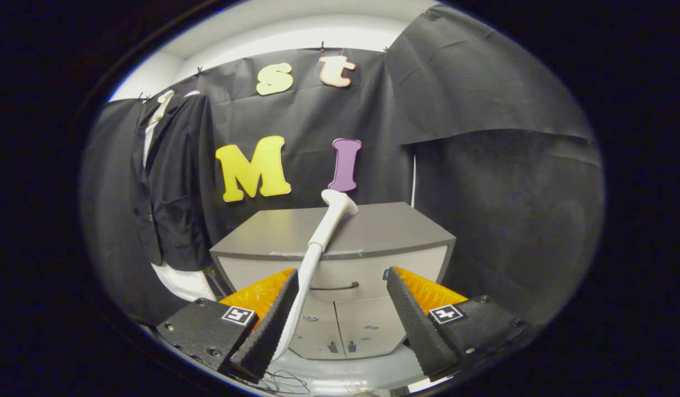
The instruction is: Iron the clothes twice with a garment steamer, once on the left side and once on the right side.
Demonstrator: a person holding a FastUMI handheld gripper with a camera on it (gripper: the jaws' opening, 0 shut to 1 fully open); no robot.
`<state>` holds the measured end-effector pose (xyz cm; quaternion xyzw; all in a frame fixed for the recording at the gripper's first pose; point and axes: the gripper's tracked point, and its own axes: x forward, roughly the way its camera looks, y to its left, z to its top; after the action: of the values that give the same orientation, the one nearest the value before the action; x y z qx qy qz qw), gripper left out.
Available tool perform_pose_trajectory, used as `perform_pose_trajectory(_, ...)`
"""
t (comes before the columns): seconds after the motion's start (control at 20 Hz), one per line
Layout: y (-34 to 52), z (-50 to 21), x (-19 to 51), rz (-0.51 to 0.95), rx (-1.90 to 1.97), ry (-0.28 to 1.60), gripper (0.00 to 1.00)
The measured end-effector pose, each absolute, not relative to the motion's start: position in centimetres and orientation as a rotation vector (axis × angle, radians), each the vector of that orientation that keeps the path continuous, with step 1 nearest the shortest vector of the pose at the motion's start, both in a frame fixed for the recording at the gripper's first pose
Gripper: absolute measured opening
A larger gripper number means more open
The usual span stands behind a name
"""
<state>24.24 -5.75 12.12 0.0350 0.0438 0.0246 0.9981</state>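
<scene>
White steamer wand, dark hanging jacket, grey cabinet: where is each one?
White steamer wand (324,231), gripper view, on its handle.
Dark hanging jacket (172,182), gripper view, on its front panel.
Grey cabinet (384,229), gripper view, on its bare top.

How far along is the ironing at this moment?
Nothing looks done yet: the dark jacket hangs on the booth wall, off to the side of the cabinet, with no tool near it. In hand: the open gripper has the white steamer wand between its fingers, close against one finger, the other clear of it, so no grip is visible. Left: closing on the wand and both passes over the jacket.
</scene>
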Motion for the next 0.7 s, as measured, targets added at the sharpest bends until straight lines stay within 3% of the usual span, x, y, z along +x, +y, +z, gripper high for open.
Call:
perform_pose_trajectory(0.5, -4.1, 14.0, 38.5, 0.166, -0.014, 0.235, 0.96)
perform_pose_trajectory(0.7, -2.9, 13.3, 42.0, 0.195, -0.015, 0.294, 0.84)
